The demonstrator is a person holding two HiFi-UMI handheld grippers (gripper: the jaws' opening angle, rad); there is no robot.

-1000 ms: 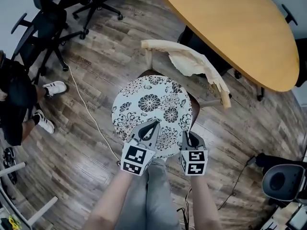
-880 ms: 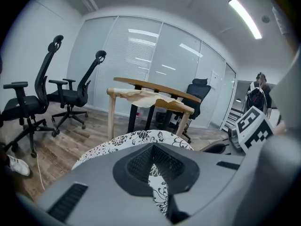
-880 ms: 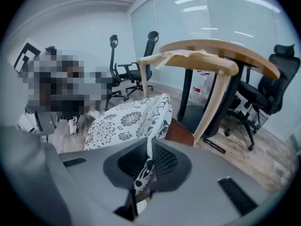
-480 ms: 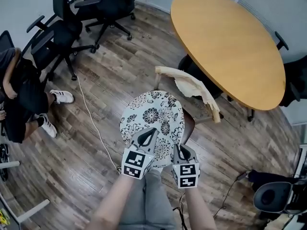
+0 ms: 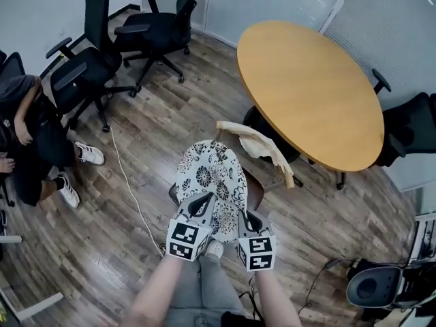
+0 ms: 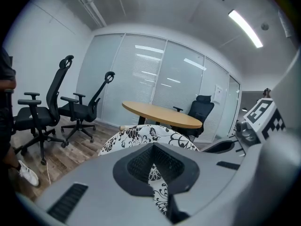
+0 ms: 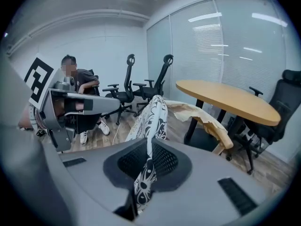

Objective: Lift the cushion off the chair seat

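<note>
The round cushion (image 5: 212, 180), white with black flowers, hangs in the air above the chair seat (image 5: 257, 189), held by its near edge. My left gripper (image 5: 206, 201) is shut on that edge at the left, my right gripper (image 5: 246, 216) at the right. In the left gripper view the cushion (image 6: 141, 138) spreads out beyond the jaws. The right gripper view shows the cushion (image 7: 150, 126) edge-on, pinched between the jaws. The chair's torn, pale backrest (image 5: 262, 146) stands behind the cushion.
A round wooden table (image 5: 310, 90) stands behind the chair. Black office chairs (image 5: 102, 53) sit at the back left, another (image 5: 409, 131) at the right. A seated person (image 5: 27, 142) is at the left edge. A white cable (image 5: 126, 182) runs across the wood floor.
Both grippers have risen with the cushion, which has come up off the chair seat and now looks narrower and tilted. The head view has widened to show more of the room.
</note>
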